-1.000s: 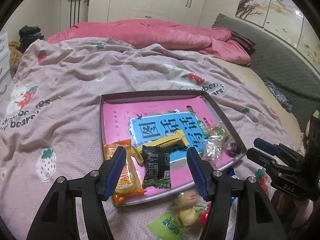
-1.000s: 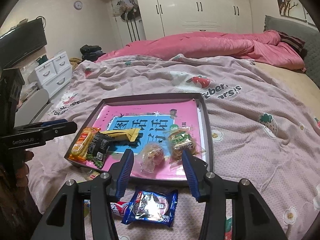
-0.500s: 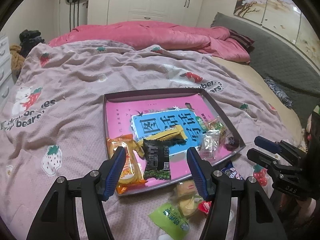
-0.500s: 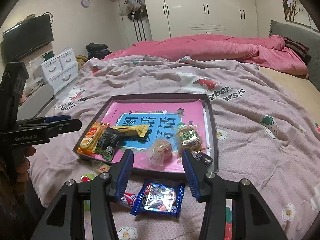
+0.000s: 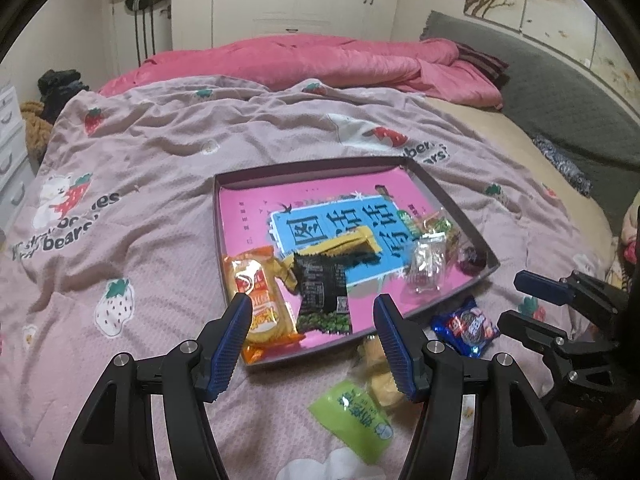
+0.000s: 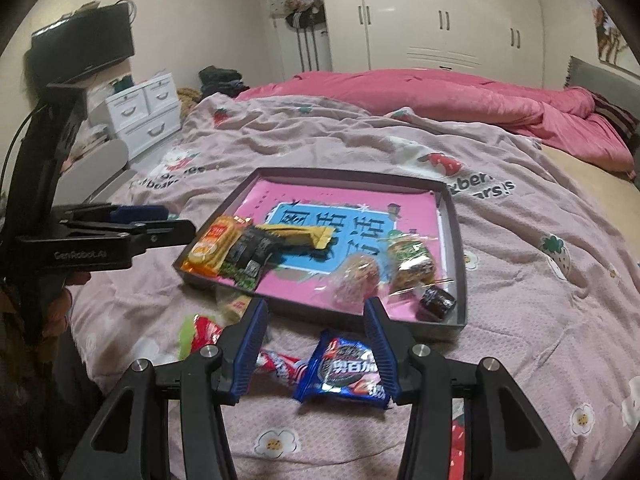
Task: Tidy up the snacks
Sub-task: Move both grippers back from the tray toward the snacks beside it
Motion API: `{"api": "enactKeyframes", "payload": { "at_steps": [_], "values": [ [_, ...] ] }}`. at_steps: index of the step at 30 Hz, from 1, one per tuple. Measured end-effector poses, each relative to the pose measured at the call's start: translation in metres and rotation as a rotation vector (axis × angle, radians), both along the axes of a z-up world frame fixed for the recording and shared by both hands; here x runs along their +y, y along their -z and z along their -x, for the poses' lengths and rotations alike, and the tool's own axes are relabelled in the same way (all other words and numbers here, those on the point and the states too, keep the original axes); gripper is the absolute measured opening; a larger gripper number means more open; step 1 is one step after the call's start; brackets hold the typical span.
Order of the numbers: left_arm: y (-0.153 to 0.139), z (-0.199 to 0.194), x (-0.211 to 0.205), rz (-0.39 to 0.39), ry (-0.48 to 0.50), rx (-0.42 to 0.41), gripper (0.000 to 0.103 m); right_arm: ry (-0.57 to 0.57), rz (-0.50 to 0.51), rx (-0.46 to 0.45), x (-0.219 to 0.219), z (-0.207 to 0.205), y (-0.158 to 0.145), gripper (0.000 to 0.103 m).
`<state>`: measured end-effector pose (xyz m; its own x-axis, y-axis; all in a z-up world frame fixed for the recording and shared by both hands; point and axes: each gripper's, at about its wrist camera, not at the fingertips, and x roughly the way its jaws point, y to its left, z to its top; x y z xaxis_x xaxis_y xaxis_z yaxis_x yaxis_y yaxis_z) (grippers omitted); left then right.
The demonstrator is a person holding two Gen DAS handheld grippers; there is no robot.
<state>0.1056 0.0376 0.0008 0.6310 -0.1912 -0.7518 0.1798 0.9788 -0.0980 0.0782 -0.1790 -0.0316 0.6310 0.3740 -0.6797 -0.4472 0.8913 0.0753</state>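
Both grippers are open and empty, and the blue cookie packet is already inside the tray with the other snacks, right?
Not quite. The blue cookie packet lies on the bedspread just outside the tray, between the fingers of the right gripper, as the right wrist view shows. The left gripper is also open and empty.

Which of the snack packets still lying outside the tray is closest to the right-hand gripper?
The blue cookie packet: it lies just ahead of the right gripper, unlike the red-and-white wrapper and green packet.

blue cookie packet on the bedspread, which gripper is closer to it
Right. The right gripper hangs open just above the blue cookie packet, which lies between its fingers in its own view. The left gripper is off to the packet's side, over the tray's near edge.
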Motion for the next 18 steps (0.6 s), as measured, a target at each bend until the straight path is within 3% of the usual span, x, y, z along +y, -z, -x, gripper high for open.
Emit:
{"api": "enactKeyframes", "payload": {
  "at_steps": [18],
  "values": [
    [0.040, 0.026, -0.009, -0.152, 0.099, 0.105, 0.065, -0.128, 0.131, 0.049, 0.025, 0.020, 0.026, 0.050]
  ]
}}
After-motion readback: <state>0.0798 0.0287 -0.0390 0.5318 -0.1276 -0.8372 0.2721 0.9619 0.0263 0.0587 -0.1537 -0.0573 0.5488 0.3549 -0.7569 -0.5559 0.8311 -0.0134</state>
